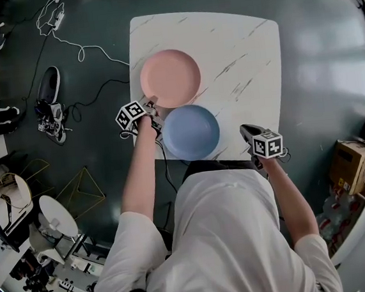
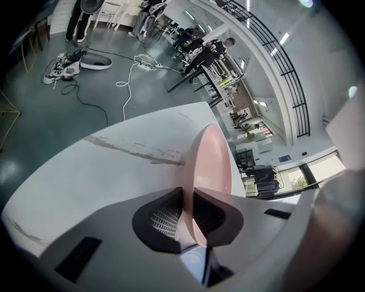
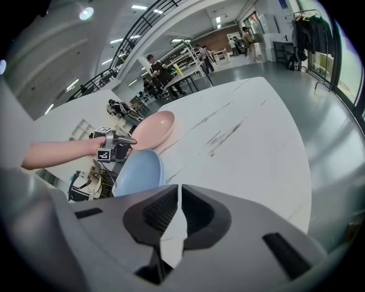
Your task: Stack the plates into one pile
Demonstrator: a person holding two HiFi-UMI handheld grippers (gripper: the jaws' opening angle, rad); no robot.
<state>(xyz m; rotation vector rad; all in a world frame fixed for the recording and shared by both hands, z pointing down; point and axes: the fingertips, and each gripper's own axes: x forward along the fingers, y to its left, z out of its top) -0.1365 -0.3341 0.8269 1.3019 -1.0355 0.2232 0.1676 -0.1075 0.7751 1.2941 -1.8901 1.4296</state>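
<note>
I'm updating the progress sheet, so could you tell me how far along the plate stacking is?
Nothing is stacked yet: the pink plate and the blue plate lie side by side on the white marble table. In hand: the left gripper is clamped on the pink plate's rim; the right gripper is shut on nothing near the table's edge. Still to do: set one plate on the other.

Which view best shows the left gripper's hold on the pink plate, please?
Left gripper view: the left gripper pinches the pink plate by its rim, close up. Head view shows the grip from above; right gripper view, distantly.
</note>
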